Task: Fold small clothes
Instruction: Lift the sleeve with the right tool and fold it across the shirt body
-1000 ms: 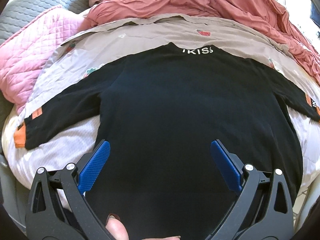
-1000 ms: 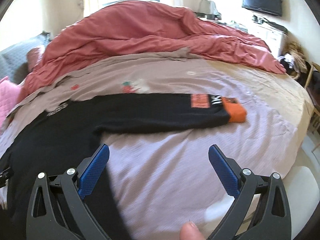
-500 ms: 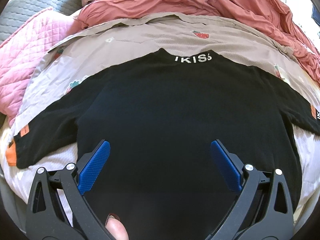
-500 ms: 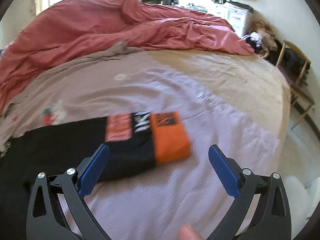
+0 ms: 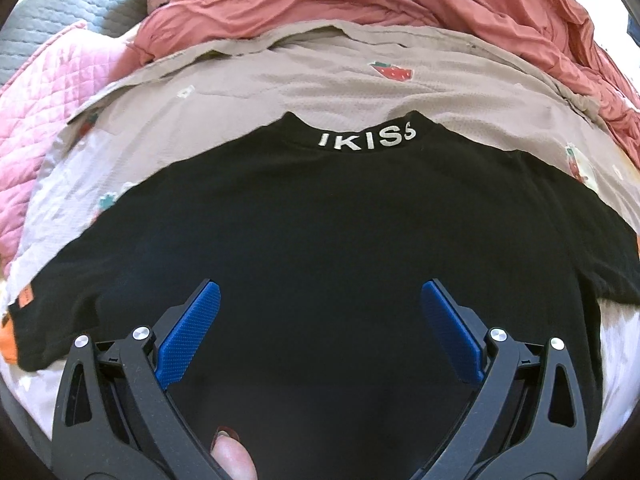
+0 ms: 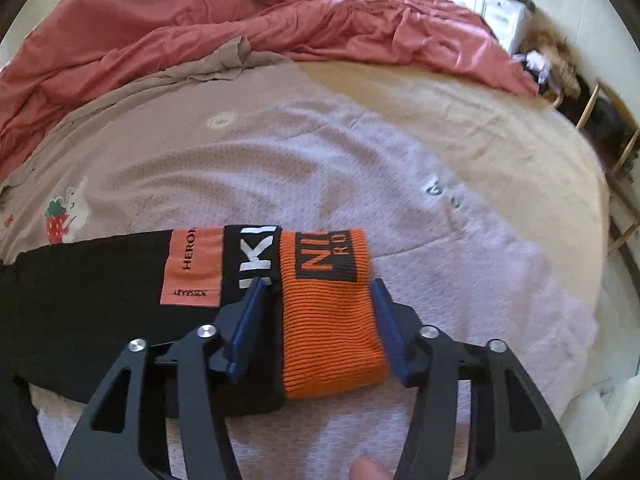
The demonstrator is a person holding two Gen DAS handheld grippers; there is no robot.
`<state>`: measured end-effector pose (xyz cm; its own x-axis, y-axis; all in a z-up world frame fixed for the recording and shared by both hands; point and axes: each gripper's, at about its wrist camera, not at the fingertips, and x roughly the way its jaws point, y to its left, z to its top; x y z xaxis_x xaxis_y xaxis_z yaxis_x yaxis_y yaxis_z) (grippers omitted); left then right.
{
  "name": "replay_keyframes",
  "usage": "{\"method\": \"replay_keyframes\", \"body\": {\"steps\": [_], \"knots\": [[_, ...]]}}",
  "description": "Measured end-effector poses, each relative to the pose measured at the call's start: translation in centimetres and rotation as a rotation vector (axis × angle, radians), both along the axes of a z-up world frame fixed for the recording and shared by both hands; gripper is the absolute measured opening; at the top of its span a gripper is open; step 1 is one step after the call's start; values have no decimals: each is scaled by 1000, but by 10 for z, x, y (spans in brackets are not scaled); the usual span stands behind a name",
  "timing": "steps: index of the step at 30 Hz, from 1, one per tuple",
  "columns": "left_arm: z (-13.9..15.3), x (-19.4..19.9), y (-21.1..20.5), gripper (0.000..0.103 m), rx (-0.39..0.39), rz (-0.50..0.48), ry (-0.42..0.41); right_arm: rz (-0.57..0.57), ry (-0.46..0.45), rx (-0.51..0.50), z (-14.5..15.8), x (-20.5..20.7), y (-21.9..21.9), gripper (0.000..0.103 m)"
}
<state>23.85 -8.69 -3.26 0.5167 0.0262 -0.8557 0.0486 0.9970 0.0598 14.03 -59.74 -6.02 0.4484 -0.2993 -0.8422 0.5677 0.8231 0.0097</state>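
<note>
Your black shirt [image 5: 320, 240] is soft matt knit, its orange cuff [image 6: 332, 328] chunky ribbed. Far off, the pink duvet [image 6: 280, 12] looks smooth, slightly sheeny. Gripper pads [image 5: 188, 336] are dimpled blue plastic.

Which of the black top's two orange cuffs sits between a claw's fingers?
The orange cuff under the right claw, whose closing blue fingers flank it. The other cuff lies untouched at the left-wrist view's edge.
</note>
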Motion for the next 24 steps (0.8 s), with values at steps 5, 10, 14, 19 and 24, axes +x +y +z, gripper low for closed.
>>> {"method": "replay_keyframes", "body": {"steps": [5,10,14,19,24], "knots": [[-14,11,-6,94,9,-11,4,48,-65,18,11,-4,9,17],[-23,13,8,94,24,4,-32,97,-154,18,39,-7,27,16],[-30,13,29,94,5,10,-32,149,-243,49,73,-1,58,16],[-25,12,52,94,-73,16,-37,247,-324,102,105,18,119,16],[-12,9,69,94,-112,38,-68,377,-366,177,123,46,190,16]]}}
